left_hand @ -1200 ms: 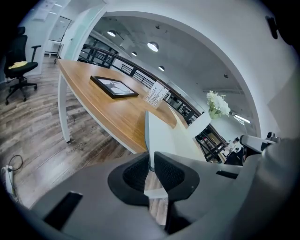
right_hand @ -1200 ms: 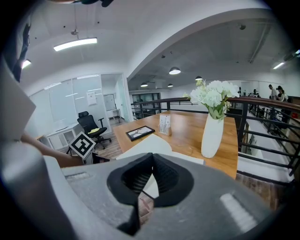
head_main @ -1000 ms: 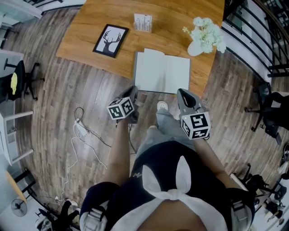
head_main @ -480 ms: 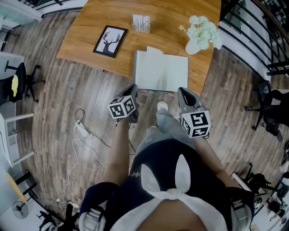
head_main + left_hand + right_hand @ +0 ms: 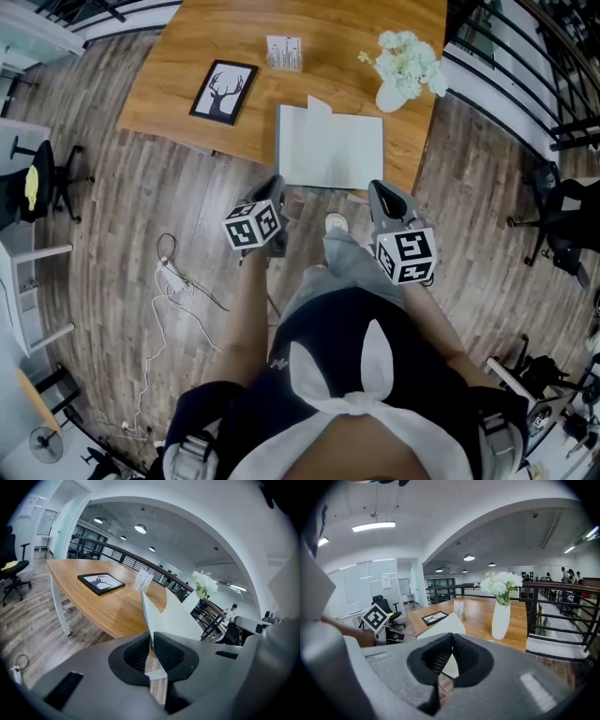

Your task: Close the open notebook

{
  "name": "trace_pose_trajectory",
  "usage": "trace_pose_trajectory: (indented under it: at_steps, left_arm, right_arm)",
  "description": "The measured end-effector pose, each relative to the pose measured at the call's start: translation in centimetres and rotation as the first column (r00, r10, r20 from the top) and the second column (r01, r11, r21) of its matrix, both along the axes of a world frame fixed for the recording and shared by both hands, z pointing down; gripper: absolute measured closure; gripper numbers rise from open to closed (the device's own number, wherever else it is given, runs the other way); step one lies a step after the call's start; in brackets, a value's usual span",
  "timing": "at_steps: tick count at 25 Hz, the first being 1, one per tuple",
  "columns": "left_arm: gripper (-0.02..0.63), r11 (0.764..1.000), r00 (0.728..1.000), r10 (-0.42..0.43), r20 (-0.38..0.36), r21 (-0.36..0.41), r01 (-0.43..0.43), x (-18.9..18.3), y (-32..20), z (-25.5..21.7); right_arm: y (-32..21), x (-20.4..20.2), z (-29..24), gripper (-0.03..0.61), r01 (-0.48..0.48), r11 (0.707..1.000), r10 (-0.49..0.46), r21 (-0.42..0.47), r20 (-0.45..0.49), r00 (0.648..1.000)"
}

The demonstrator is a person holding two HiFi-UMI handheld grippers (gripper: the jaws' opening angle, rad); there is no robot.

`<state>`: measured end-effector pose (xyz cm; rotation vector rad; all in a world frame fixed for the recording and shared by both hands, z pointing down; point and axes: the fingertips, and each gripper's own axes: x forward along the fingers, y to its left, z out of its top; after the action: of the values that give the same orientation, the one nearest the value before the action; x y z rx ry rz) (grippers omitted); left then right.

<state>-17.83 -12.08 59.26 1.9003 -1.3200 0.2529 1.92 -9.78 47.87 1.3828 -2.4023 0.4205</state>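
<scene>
The open notebook [image 5: 330, 148] lies white-paged at the near edge of the wooden table [image 5: 187, 56]. My left gripper [image 5: 275, 184] is at its near left corner. In the left gripper view the left gripper [image 5: 151, 641] is shut on the thin edge of the notebook's [image 5: 180, 616] left cover, which stands up from the pads almost edge-on. My right gripper [image 5: 377, 189] is at the near right corner. In the right gripper view the right gripper's [image 5: 451, 639] pads meet with nothing seen between them, and the notebook's [image 5: 443, 625] white page shows just beyond.
A framed deer picture [image 5: 223, 92] lies on the table's left part, a small card stand [image 5: 284, 52] at the back, and a white vase of flowers [image 5: 403, 70] to the notebook's right. A cable [image 5: 173, 272] trails on the floor, a chair [image 5: 37, 173] stands left, and a railing [image 5: 525, 56] runs right.
The table and notebook have drifted slightly up and left in the head view. Both grippers keep nearly the same places at the notebook's near corners.
</scene>
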Motion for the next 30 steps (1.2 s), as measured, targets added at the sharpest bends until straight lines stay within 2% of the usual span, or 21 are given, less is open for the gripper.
trace_pose_trajectory:
  at_steps: [30]
  left_arm:
    - [0.58, 0.995, 0.997, 0.048, 0.059, 0.081, -0.053, 4.3, 0.3, -4.2]
  right_arm:
    - [1.5, 3.2, -0.3, 0.58, -0.028, 0.999, 0.027, 0.02, 0.004, 1.0]
